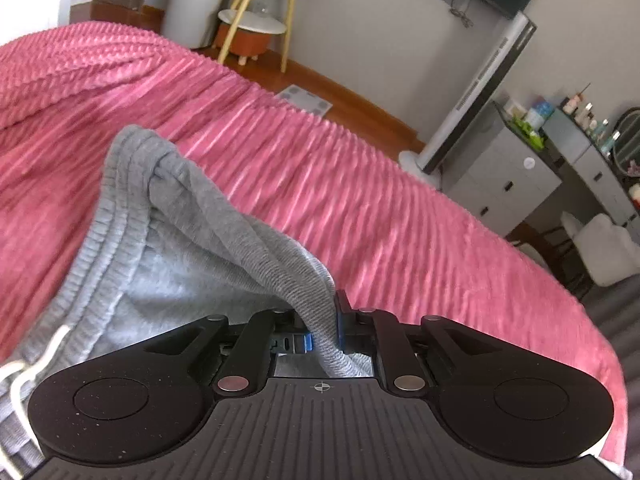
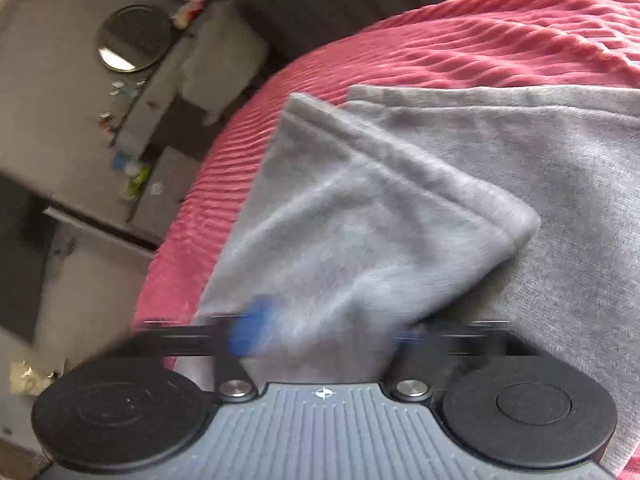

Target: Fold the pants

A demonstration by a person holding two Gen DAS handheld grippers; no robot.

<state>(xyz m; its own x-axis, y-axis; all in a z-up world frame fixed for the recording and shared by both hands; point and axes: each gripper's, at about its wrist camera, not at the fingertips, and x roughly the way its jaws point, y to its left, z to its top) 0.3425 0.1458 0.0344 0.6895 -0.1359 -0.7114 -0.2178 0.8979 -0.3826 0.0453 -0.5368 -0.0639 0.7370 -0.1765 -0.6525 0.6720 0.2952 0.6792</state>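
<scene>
- Left wrist view: the left hand-held gripper [image 1: 326, 330] has its blue-padded fingers [image 1: 341, 330] pressed together on a bunched fold of the grey fleece jogging pants [image 1: 192, 248], close to the ribbed elastic waistband [image 1: 120, 184].
- The pinched fold rises from the jaws as a ridge running up and to the left, ending at the waistband's curled edge, which stands lifted off the bed.
- A white drawstring [image 1: 28, 368] hangs at the lower left by the waistband.
- The pants lie on a bed under a pink ribbed plush blanket [image 1: 360, 208]; past the bed's edge are a wooden floor [image 1: 340, 96], a white tower fan [image 1: 476, 100] and a grey dresser [image 1: 516, 176].
- Right wrist view: the picture is motion-blurred. The right hand-held gripper [image 2: 324, 336] is clamped on the pants [image 2: 352, 240] near a leg end; grey cloth fills the space between its blue fingers [image 2: 252, 328].
- The held leg end is turned back over the rest of the garment, its stitched hem [image 2: 400, 156] running diagonally from upper left to lower right.
- The second leg lies flat under it, its long axis stretching away to the right, with the pink blanket [image 2: 480, 48] beyond.
</scene>
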